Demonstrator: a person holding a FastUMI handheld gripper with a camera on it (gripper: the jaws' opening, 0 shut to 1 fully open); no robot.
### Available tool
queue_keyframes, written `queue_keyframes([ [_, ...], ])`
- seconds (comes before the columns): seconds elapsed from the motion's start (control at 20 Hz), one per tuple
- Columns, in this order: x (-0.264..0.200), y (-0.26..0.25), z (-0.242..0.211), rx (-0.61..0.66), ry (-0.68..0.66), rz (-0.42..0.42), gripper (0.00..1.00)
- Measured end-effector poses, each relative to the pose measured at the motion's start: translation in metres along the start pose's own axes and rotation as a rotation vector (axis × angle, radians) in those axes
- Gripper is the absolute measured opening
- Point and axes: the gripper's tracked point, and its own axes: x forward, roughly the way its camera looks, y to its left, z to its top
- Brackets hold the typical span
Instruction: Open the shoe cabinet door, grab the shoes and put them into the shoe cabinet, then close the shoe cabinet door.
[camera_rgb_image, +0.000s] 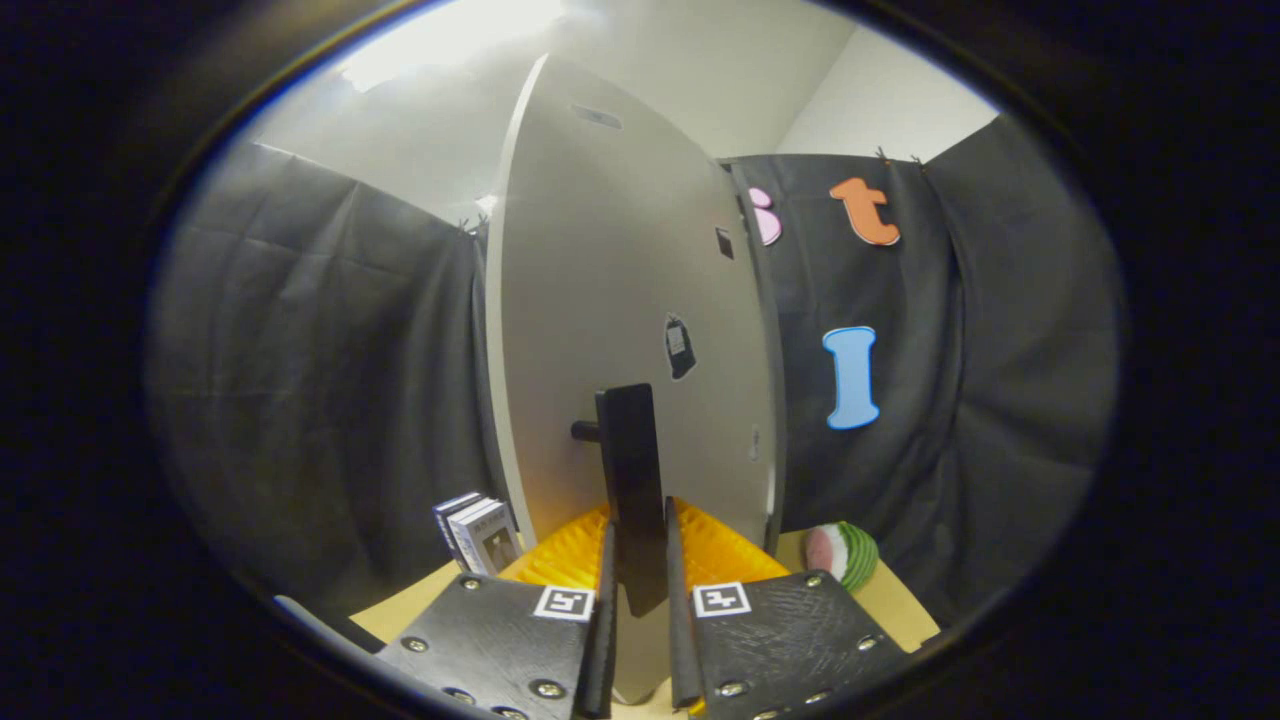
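Gripping the door handle (632, 480), my tool (640, 560) is clenched on the upright black bar, both fingers pressing its sides. Its long axis runs vertically, and the cabinet door (620, 300) stands directly ahead of the tool.

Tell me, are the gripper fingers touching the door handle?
Touching. The gripper view shows the handle between the fingers, both pressed against its sides, no gap.
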Motion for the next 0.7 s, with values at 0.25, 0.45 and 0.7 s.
queue_keyframes([
  [0.25,-0.013,-0.040,-0.001,0.034,0.002,-0.085,0.22],
  [0.45,-0.028,-0.069,0.002,0.043,-0.004,-0.153,0.20],
  [0.7,-0.043,-0.098,0.001,0.050,-0.005,-0.212,0.15],
])
